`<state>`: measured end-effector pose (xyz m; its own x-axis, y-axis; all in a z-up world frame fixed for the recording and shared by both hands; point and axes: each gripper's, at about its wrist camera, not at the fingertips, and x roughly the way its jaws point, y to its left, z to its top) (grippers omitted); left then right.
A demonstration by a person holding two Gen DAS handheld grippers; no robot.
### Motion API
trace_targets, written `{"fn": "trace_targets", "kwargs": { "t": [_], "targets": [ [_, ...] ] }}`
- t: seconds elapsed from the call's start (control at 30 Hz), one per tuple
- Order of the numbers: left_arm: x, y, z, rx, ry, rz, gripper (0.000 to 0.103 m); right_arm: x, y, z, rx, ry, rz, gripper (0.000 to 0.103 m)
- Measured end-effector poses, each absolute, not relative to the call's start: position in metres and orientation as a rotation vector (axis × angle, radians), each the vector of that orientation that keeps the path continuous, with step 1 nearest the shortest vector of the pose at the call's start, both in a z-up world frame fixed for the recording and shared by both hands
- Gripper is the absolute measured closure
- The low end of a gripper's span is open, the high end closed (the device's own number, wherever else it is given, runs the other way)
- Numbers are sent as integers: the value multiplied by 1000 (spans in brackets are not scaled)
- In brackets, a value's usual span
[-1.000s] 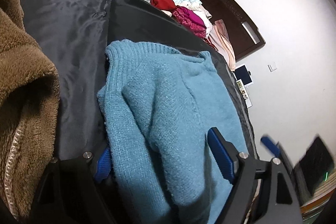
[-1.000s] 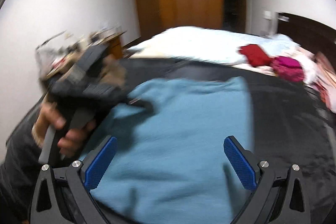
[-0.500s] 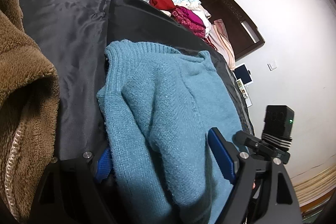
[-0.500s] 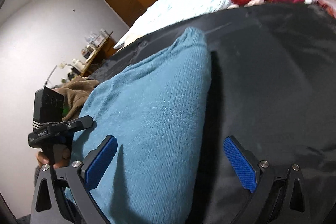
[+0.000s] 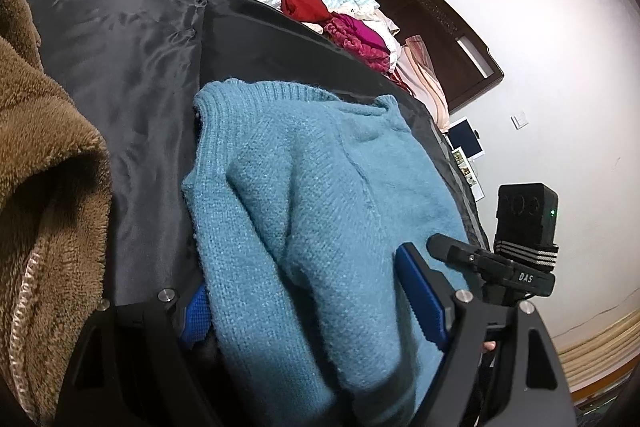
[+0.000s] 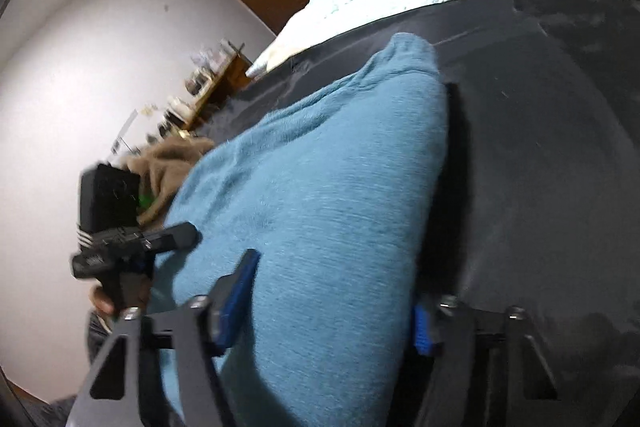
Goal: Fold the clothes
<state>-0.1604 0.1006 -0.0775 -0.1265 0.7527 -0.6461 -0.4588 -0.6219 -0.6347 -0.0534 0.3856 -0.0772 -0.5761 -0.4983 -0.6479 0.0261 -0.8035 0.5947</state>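
- Left wrist view: the left gripper point(image 5: 312, 311) is gripping a thick fold of the blue sweater point(image 5: 320, 195), which is lying on the black sheet point(image 5: 132, 67).
- The right gripper point(image 6: 332, 303) is straddling the sweater's edge, its jaws having just been closing on it.

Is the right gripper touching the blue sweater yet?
Touching. In the right wrist view the right gripper, whose jaws have just been closing, straddles the blue sweater; the knit fills the gap and bulges over both pads.
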Motion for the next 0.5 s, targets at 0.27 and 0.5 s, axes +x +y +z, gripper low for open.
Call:
{"fn": "trace_targets", "kwargs": {
  "t": [0.27,0.5],
  "targets": [
    [-155,106,-73,-1314,-350,1879,40,-36,371,-51,1158,-646,-2555,54],
    [-137,130,-62,-1296,-261,1916,45,-18,369,-40,1125,-569,-2641,55]
  ]
}}
